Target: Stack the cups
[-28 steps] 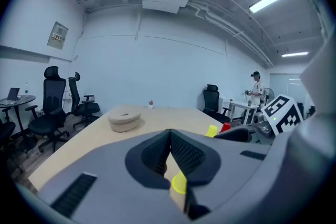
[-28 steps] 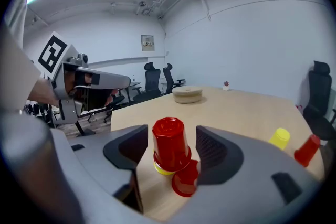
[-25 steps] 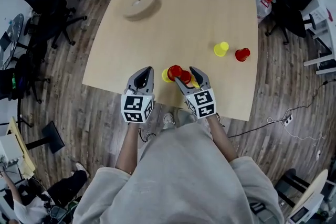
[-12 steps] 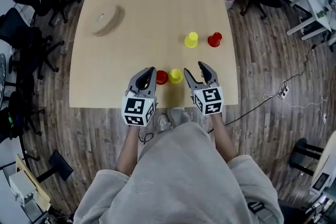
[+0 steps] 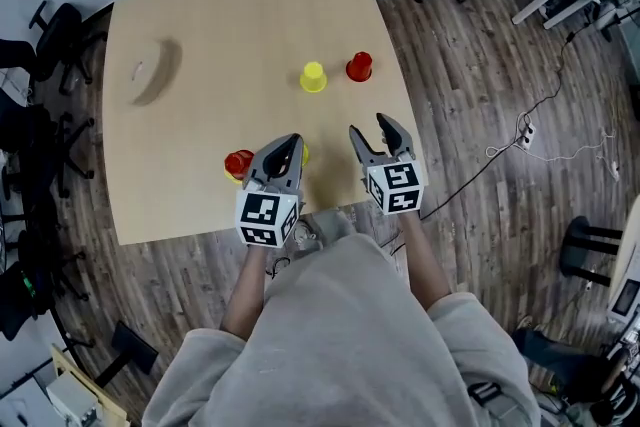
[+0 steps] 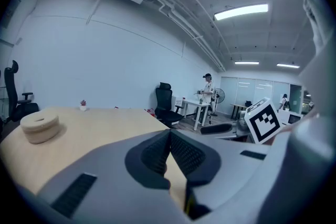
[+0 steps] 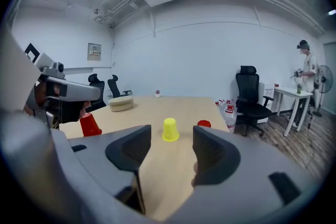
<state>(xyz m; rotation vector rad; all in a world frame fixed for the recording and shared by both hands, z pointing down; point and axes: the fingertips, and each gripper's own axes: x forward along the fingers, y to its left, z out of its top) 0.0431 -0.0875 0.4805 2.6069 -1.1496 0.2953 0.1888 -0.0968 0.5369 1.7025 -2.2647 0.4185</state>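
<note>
Cups first, left to right. A red cup [image 5: 239,162] sits mouth-down near the front edge of the surface [image 5: 220,25], at 9 o'clock from the left gripper [image 5: 284,147], just beside it but untouched. Those left jaws are pressed together with nothing in them, so that hand looks parked, a bystander for now. A sliver of yellow [image 5: 303,153] peeks out at 3 o'clock of them. It is probably another cup, but the gripper hides most of it, so I can't be sure.

Moving across, the right gripper [image 5: 375,137] hangs over the surface's near right corner, jaws apart and empty. They have just been closing a little, with nothing between them. Its own view frames the yellow cup [image 5: 313,77] right in the gap. That cup stands mouth-down at 11 o'clock from the gripper, well apart, and my read is that it's the next target. Just beside it, at its 3 o'clock, is the other red cup [image 5: 359,67]; which way up it is I can't tell.

As for contents, no cup that shows whole holds another, so the stacking looks all to do. Mouth-down suits it, since a tapered base gives the jaws a narrow end to pinch. Far off at 10 o'clock on the surface, a round tan disc [image 5: 150,75] sits out of play.
</note>
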